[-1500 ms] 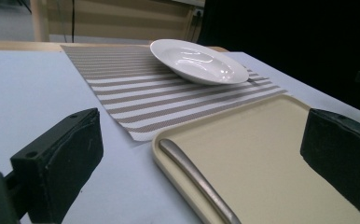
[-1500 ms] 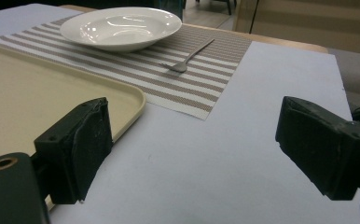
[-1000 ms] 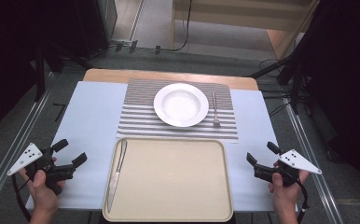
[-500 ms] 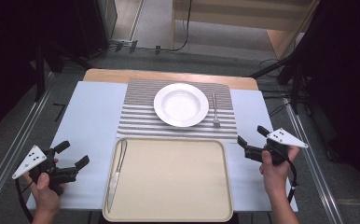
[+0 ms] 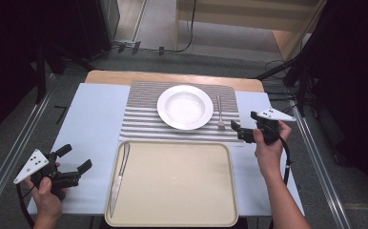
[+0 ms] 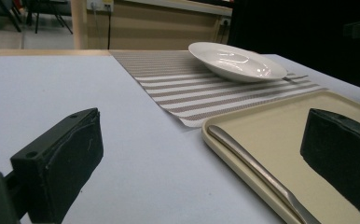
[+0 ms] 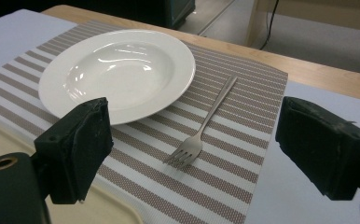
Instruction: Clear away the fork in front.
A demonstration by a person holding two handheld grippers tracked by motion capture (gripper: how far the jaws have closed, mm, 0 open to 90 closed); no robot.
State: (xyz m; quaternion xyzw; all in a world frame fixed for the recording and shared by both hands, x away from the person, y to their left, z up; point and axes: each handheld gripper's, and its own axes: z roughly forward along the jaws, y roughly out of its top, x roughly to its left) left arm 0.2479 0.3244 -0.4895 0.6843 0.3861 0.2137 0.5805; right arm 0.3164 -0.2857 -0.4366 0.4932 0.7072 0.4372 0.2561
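Right tongs (image 5: 241,130): we see them held above the counter (image 5: 91,119) at about 3 o'clock from the plate, jaws wide apart with nothing between them, their tips just beside the near end of the fork.
Fork (image 7: 205,124): in the right gripper view we see it lying flat on the striped placemat (image 7: 243,154), at 3 o'clock of the plate, tines toward the tray and handle running away toward 12 o'clock; it sits between the two open jaws in that view but apart from both.
Left tongs (image 5: 75,160): we find them low at 9 o'clock from the tray, jaws spread and holding nothing.
Knife (image 5: 119,174): we see it lying along the tray's left edge, inside the rim, running from 6 toward 12 o'clock.
Tray (image 5: 182,191): beige, at 6 o'clock of the placemat, its far rim just overlapping the mat's near edge.
Plate (image 5: 185,107): white and deep, in the middle of the placemat, at 12 o'clock from the tray.
Person's right hand (image 5: 268,150): we see it gripping the right tongs from behind, forearm entering from 6 o'clock.
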